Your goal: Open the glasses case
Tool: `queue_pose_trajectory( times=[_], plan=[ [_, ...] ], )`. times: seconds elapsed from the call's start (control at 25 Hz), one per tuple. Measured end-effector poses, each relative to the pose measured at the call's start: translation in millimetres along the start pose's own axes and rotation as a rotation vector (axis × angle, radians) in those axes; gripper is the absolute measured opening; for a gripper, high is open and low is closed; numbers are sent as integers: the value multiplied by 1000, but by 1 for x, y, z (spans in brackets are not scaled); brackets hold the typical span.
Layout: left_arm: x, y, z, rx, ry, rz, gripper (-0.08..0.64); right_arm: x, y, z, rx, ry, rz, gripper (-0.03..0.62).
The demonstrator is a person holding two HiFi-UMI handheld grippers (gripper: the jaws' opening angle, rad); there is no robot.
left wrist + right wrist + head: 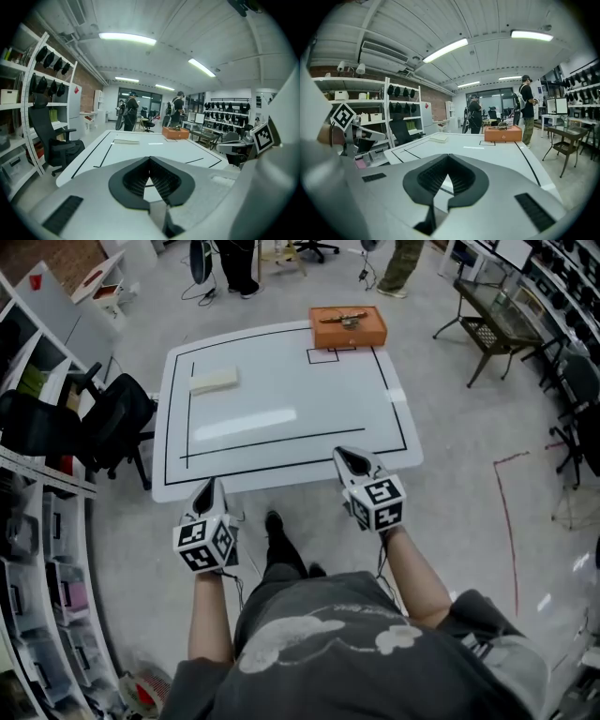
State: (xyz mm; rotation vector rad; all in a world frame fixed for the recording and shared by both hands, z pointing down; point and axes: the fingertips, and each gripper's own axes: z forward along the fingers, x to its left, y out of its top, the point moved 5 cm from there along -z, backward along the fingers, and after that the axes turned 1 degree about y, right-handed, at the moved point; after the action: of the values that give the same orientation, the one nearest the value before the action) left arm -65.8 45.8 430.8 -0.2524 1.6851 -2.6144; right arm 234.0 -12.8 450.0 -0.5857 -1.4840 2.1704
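Note:
A flat cream-coloured case lies on the far left part of the white table, inside its black outline. It also shows far off as the cream case in the left gripper view and as the cream case in the right gripper view. My left gripper hovers just off the table's near edge, shut and empty. My right gripper is over the near right edge, also shut on nothing. Both sets of jaws, left gripper and right gripper, point across the table.
An orange box with a metal item on top sits at the table's far right edge. Black office chairs and shelving stand on the left. A dark metal bench stands at the back right. People stand beyond the table.

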Motion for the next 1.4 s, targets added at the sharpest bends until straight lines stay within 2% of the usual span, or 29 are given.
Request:
queue_pose_trajectory(
  times=[0.28, 0.68, 0.96, 1.16, 1.4],
  plan=[
    [48, 20, 68, -2, -47, -25, 2, -4, 35, 78, 9, -17, -53, 2],
    [135, 78, 160, 16, -50, 11, 2, -2, 88, 205, 23, -14, -97, 2],
    [180, 79, 224, 112, -71, -3, 2, -3, 99, 275, 67, -13, -111, 2],
    [196, 79, 265, 180, -81, -8, 2, -7, 106, 318, 77, -17, -99, 2],
    [207, 68, 304, 229, -88, 41, 2, -11, 100, 366, 149, -3, -154, 2]
  ],
)
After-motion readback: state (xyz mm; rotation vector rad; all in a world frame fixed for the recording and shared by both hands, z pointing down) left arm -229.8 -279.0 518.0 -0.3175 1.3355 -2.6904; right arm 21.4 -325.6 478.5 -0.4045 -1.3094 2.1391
